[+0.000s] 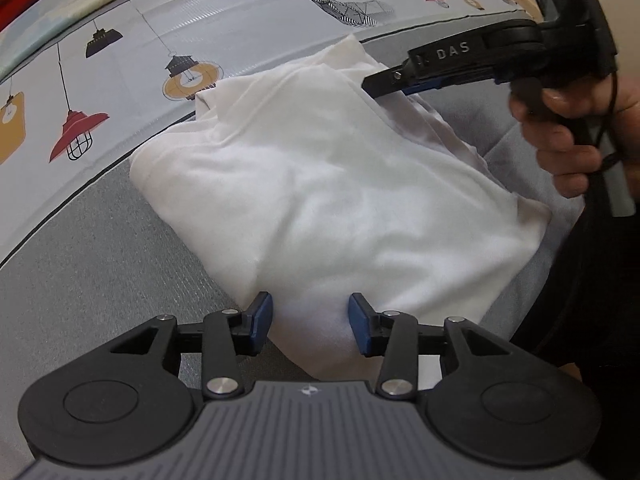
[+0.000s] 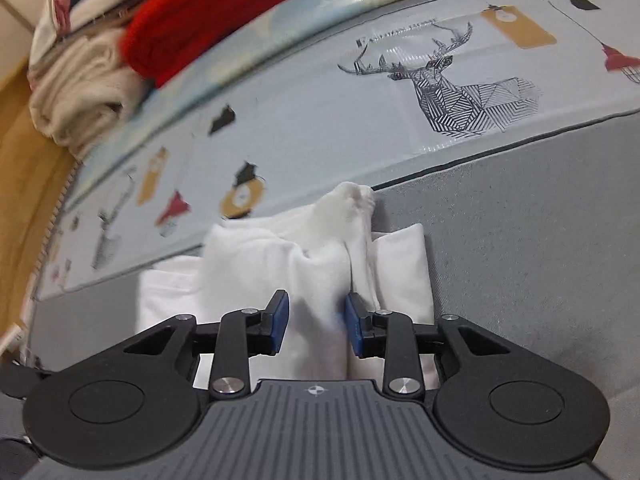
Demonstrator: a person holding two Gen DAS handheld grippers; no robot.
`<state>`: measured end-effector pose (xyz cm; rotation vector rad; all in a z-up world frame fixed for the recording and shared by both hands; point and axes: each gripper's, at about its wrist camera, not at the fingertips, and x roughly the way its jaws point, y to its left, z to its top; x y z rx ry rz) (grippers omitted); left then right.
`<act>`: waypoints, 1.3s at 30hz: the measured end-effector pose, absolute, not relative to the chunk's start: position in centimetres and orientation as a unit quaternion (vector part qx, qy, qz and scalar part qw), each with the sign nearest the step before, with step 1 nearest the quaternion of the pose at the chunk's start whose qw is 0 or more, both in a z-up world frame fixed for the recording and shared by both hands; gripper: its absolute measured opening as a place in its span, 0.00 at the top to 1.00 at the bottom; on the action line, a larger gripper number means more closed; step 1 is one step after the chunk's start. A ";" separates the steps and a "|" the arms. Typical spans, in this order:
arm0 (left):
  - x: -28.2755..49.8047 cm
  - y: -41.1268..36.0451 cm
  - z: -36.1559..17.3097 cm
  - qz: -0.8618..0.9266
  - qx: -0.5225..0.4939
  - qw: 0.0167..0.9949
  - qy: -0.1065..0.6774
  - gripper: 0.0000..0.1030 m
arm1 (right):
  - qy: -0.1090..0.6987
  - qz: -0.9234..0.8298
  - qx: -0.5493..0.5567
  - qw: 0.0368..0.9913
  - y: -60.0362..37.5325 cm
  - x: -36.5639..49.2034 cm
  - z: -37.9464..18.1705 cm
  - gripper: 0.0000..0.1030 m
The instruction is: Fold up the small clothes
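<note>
Crumpled white cotton garment [image 1: 320,184] on grey woven mat [image 1: 80,280], left gripper [image 1: 310,322] released – pads astride its hem, right gripper [image 2: 316,322] grasping a raised white fold.

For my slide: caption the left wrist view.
Left gripper straddles the white garment on a grey mat; right gripper reaches its far side.

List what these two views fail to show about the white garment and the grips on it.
- Left wrist view: white garment near edge hidden behind left hand-held gripper; grip unclear.
- Right wrist view: right hand-held gripper straddles a raised fold; contact blurred.
- Stacked clothes: smeared, cropped.
</note>
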<state>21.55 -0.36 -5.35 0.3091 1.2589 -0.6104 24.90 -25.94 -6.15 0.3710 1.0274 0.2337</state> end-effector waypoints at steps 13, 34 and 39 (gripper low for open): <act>22.0 -0.3 -5.5 -0.271 0.137 0.761 0.573 0.54 | 0.444 0.102 0.196 0.869 -26.2 25.3 -5.1 0.94; 24.2 1.1 -2.3 -0.200 0.077 0.842 0.495 0.49 | 0.385 0.079 0.155 0.906 -30.0 21.1 -2.2 0.71; 24.4 -0.2 -2.8 -0.197 0.092 0.839 0.499 0.49 | 0.420 0.213 0.108 0.876 -28.8 18.8 -2.3 0.69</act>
